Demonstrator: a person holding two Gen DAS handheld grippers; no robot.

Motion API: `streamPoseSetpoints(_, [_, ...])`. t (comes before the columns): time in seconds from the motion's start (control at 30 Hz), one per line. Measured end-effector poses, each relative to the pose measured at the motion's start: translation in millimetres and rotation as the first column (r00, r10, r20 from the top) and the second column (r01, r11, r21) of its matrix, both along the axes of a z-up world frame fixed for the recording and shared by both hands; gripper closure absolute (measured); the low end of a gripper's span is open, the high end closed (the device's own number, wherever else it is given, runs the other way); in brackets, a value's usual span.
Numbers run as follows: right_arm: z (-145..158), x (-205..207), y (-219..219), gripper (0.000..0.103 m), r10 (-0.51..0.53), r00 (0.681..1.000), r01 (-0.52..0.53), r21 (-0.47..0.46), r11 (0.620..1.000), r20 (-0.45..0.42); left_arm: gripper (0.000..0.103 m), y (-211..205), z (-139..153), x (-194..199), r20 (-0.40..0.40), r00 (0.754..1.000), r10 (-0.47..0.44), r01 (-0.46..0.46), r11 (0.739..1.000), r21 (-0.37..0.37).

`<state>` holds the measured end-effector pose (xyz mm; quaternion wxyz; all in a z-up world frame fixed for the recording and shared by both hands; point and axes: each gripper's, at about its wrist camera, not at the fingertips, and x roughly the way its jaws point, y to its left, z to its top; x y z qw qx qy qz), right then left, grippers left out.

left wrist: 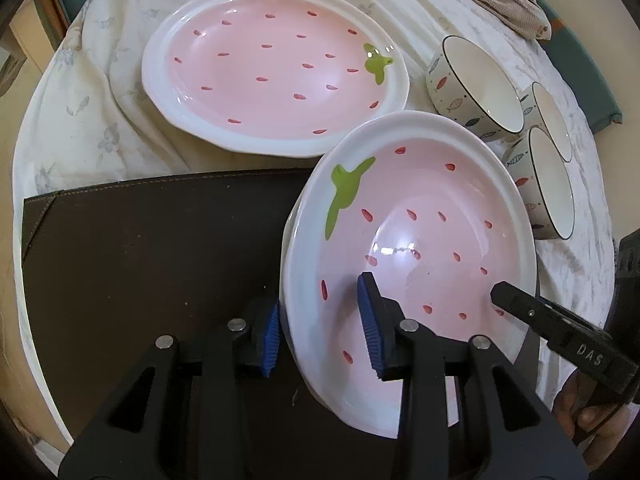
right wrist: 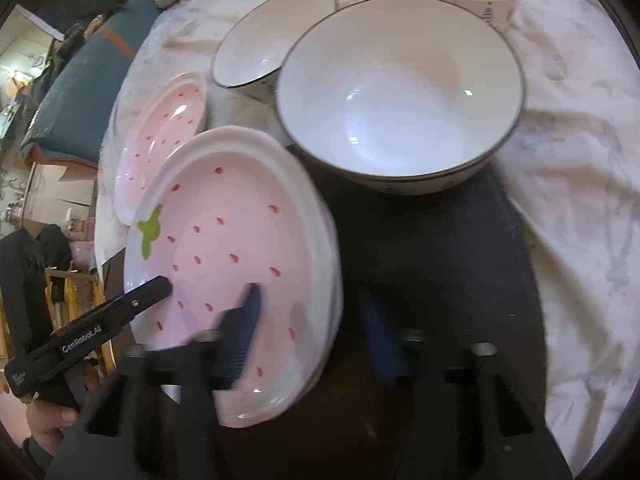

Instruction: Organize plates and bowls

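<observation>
On my far left a dark brown mat [left wrist: 140,264] covers the cloth-draped table [left wrist: 80,128]. Beyond it a pink strawberry plate [left wrist: 272,68] lies flat on the cloth. My left gripper [left wrist: 320,330] stands open astride the near rim of a second strawberry plate [left wrist: 412,248], one blue pad [left wrist: 271,336] outside the rim and the other over the pink inside; I cannot tell whether either pad touches it. This plate is tilted, resting partly on the mat. My right gripper [right wrist: 316,340] straddles the opposite rim, its fingers also spread, blurred in its own view; contact there is unclear too. Further right three white bowls with fish patterns [left wrist: 474,84] sit close together on the cloth, the nearest one [right wrist: 400,96] just beside the tilted plate.
</observation>
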<state>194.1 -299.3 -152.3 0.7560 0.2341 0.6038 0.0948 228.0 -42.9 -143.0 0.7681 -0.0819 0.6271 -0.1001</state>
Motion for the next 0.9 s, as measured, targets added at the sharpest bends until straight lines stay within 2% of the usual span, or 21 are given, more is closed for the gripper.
streamPoseSetpoints(0.13, [4, -4, 7, 0.071, 0.048, 0.999, -0.046, -0.067, 0.997, 0.024, 0.074, 0, 2, -4, -0.002, 1.000, -0.006, 0.006, 1.000, 0.008])
streamPoseSetpoints(0.23, [4, -6, 5, 0.072, 0.050, 0.999, -0.049, -0.047, 0.998, 0.016, 0.075, 3, 2, -14, -0.019, 1.000, 0.002, -0.001, 1.000, 0.008])
streamPoseSetpoints(0.33, [6, -11, 9, 0.072, 0.071, 0.997, -0.070, -0.072, 0.995, 0.018, 0.074, 5, 3, -28, -0.027, 1.000, -0.005, 0.006, 1.000, 0.011])
streamPoseSetpoints(0.47, [4, -25, 10, 0.072, 0.069, 0.998, -0.069, -0.038, 0.997, 0.000, 0.074, 11, 4, -48, -0.038, 0.999, -0.017, 0.018, 1.000, 0.025])
streamPoseSetpoints(0.67, [6, -54, 34, 0.072, 0.164, 0.986, -0.165, -0.081, 0.983, -0.018, 0.074, 37, 8, -82, -0.049, 0.999, 0.001, 0.000, 1.000, 0.031])
streamPoseSetpoints(0.9, [9, -76, 57, 0.072, 0.215, 0.976, -0.216, -0.071, 0.974, -0.025, 0.074, 49, 9, -105, -0.047, 0.999, 0.021, -0.020, 0.999, 0.027])
